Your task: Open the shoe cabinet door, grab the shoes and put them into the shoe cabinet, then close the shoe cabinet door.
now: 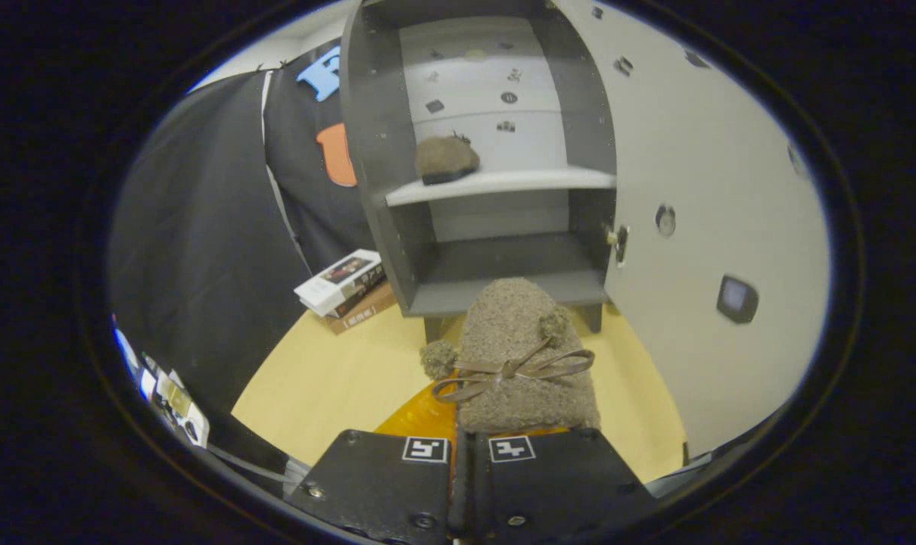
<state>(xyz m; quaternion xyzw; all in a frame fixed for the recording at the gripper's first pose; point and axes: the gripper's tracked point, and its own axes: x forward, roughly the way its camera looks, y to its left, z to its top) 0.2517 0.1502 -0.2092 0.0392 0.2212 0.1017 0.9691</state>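
- Even, soft indoor light; the pale door and white shelf look brightest.
- The lower cabinet compartment sits in shadow.
- Strong fisheye bending curves straight edges outward.
- Slight softness near the rim; centre reasonably sharp.

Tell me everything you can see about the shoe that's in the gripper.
The shoe is a fuzzy grey-brown slipper, woolly in look, with a thin ribbon bow and two pompoms on top. It sticks out ahead of the gripper, whose fingers are closed on its near end, toe pointing at the open cabinet's lower shelf.
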